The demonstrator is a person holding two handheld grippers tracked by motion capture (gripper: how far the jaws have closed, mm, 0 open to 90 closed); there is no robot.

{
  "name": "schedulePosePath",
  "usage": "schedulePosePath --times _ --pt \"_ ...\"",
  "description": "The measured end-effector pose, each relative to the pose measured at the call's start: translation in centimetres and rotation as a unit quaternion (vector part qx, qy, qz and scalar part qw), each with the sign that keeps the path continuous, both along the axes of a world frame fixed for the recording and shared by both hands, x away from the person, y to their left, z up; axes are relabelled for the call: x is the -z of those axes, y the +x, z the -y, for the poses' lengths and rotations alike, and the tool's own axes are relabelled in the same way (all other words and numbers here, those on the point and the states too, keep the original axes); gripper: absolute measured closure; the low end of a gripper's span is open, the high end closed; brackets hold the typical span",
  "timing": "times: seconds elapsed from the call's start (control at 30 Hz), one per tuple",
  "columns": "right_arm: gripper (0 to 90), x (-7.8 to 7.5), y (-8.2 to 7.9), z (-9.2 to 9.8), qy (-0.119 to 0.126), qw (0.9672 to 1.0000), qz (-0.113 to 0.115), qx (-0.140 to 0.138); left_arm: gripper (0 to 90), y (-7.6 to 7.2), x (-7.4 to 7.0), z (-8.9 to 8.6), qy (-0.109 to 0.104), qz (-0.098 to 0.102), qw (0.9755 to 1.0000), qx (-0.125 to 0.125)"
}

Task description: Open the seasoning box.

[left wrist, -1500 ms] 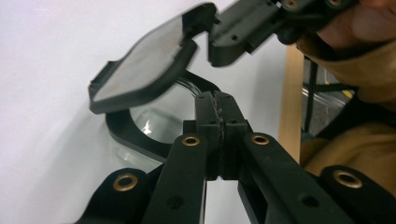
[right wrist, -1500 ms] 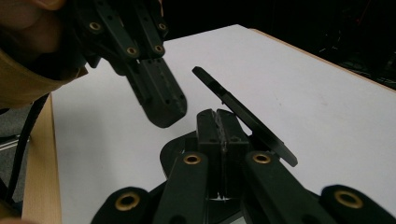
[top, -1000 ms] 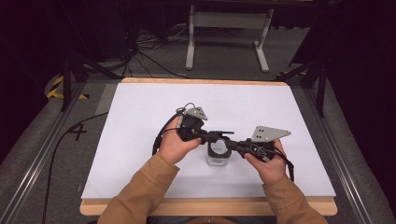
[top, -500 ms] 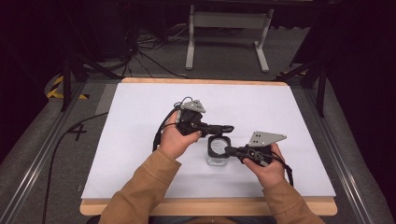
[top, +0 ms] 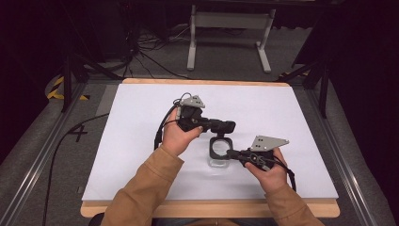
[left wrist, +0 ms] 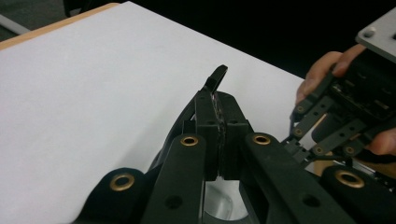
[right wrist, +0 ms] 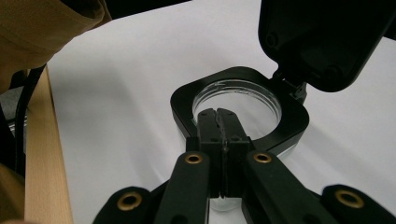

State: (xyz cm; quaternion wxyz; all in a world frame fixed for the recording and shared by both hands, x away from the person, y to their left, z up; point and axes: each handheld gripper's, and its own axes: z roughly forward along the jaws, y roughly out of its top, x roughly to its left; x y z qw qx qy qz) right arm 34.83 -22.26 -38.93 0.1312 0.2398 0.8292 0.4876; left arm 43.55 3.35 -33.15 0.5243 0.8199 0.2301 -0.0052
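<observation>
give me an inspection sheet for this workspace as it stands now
surface: white sheet over a wood-edged table
job's things: clear jar with a black collar; its hinged black lid stands open
clutter: nothing seen
grippers: right gripper shut on the jar's collar at the near rim; left gripper shut on the edge of the lid, above the jar
cables: black cable loops from the left gripper; more cables on the floor
surroundings: grey metal stand behind the table, dark floor, yellow-black tape at left
</observation>
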Motion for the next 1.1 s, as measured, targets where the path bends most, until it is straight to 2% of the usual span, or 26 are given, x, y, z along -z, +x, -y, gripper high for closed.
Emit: schedulePosePath --times 0.2,0.3,0.53,0.6,0.63,0.73,0.97,1.1 --pt "90.0 0.0 -0.1 -0.1 -0.005 1.0000 0.008 0.000 88.6 0.5 0.4 0.1 -0.003 0.008 0.9999 -0.011" --pt "90.0 0.0 -0.2 0.0 -0.005 0.9999 0.010 0.000 88.2 0.6 0.4 0.2 -0.004 0.022 0.9996 -0.015" --pt "90.0 0.1 -0.3 -0.1 -0.006 0.9999 0.016 0.002 88.6 1.0 0.9 0.3 -0.004 0.021 0.9995 -0.022" --pt "90.0 0.2 -0.4 0.0 -0.004 0.9999 0.016 0.003 88.8 1.2 1.0 0.4 -0.003 0.027 0.9993 -0.025" --pt "90.0 0.2 -0.4 0.0 -0.003 0.9999 0.016 0.003 89.0 1.2 1.1 0.6 -0.003 0.021 0.9994 -0.028" --pt "90.0 0.3 -0.5 0.1 -0.002 0.9998 0.020 0.002 89.3 1.5 1.5 0.7 0.002 0.023 0.9994 -0.027" --pt "90.0 0.3 -0.6 0.1 0.000 0.9998 0.022 0.002 89.6 1.7 1.6 0.7 -0.007 0.012 0.9994 -0.031" --pt "90.0 0.3 -0.6 0.1 -0.001 0.9997 0.024 0.002 88.7 1.5 1.5 0.8 -0.005 0.016 0.9996 -0.023"
